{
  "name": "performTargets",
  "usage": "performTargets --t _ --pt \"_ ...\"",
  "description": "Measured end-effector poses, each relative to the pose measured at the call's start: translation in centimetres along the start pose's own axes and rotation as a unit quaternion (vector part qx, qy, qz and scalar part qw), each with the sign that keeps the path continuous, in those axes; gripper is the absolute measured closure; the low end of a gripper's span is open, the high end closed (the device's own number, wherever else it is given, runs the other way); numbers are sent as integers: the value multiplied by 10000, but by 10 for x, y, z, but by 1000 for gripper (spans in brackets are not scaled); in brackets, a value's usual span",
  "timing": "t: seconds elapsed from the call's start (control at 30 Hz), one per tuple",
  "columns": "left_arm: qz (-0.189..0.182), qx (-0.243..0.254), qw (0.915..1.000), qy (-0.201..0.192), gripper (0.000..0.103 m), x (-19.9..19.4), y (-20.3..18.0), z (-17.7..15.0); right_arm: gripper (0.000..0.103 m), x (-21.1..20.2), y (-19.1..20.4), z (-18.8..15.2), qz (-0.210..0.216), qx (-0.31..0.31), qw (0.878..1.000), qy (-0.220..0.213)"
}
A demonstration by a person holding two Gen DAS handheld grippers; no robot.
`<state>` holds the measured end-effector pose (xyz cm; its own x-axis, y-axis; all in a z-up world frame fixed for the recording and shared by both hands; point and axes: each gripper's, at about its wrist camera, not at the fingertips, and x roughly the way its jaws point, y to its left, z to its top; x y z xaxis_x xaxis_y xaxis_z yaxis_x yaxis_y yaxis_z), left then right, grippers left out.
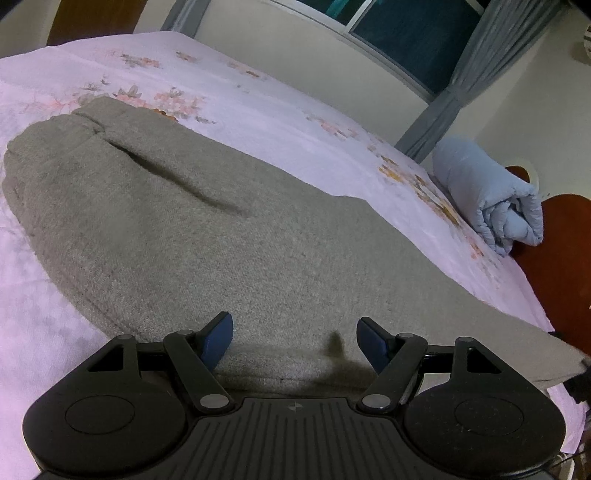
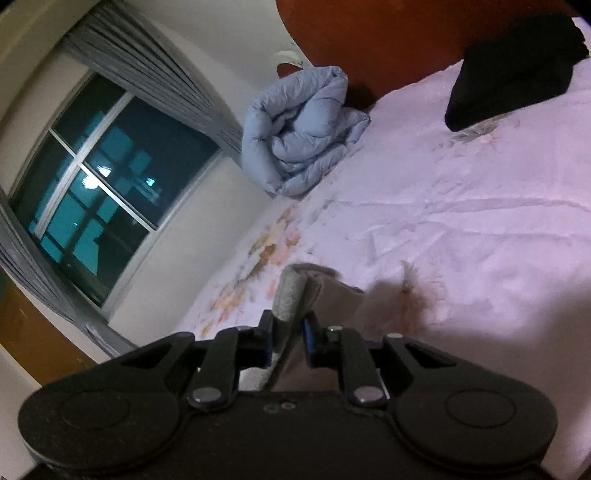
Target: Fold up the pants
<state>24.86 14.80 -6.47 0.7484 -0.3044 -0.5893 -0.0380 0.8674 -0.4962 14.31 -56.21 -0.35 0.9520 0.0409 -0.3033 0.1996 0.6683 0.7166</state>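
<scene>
On the bed (image 1: pixel 258 110), the grey pants (image 1: pixel 207 236) lie spread flat across the flowered pink sheet, waistband toward the far side. Over their near edge the left gripper (image 1: pixel 294 343) hovers with jaws spread wide, nothing between them. The right gripper (image 2: pixel 289 334) is clenched on a bunched fold of the pants (image 2: pixel 293 291), lifted off the sheet. Bare sheet stretches beyond it toward the headboard (image 2: pixel 369 33), where a rolled blue quilt (image 2: pixel 299 133) sits at the window-side corner and a black garment (image 2: pixel 509 70) lies near the headboard edge.
</scene>
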Motion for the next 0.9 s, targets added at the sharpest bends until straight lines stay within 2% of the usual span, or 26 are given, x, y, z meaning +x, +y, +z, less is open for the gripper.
performTargets --t 0.07,0.1,0.13,0.2,0.27,0.33,0.37,0.43,0.53,0.57,0.63,0.73,0.8,0.9 --pt "-18 -21 10000 -7 29 0 1 0 97 15 -39 -12 -418 438 9976 338" --pt "-21 -7 10000 -5 29 0 1 0 97 28 -63 -23 -752 731 9923 659" --pt "-26 12 10000 -3 29 -1 2 0 97 33 -78 -33 -781 892 9900 769" --pt "-55 -15 10000 -11 29 -2 3 0 94 28 -85 -38 -562 1104 9902 645" --pt "-136 -103 9998 -102 29 -3 5 0 85 10 -75 -33 -693 1012 9910 541" --pt "-213 -188 9994 -214 29 -7 8 -1 87 -11 -57 -32 -896 617 9939 196" --pt "-225 -270 9990 -279 29 -10 9 -1 88 -19 -46 -32 -772 459 9958 175" --pt "-147 -403 9978 -507 29 -21 10 -1 88 -13 -21 -36 -566 115 9975 406" --pt "163 -551 9952 -792 29 -37 17 3 86 31 37 -53 146 -447 9916 1207" --pt "262 -617 9942 -844 29 -42 21 4 86 50 62 -62 372 -652 9862 1473" --pt "524 -554 9930 -903 29 -51 29 10 85 100 119 -87 972 -1077 9676 2067" --pt "1100 -473 9877 -1003 26 -64 47 20 83 169 202 -128 1535 -1744 9322 2774" --pt "1355 -679 9834 -1001 25 -69 70 28 82 217 250 -158 1770 -2078 9084 3169" --pt "1480 -1005 9795 -925 24 -68 102 41 82 276 296 -196 1867 -2317 8833 3623"
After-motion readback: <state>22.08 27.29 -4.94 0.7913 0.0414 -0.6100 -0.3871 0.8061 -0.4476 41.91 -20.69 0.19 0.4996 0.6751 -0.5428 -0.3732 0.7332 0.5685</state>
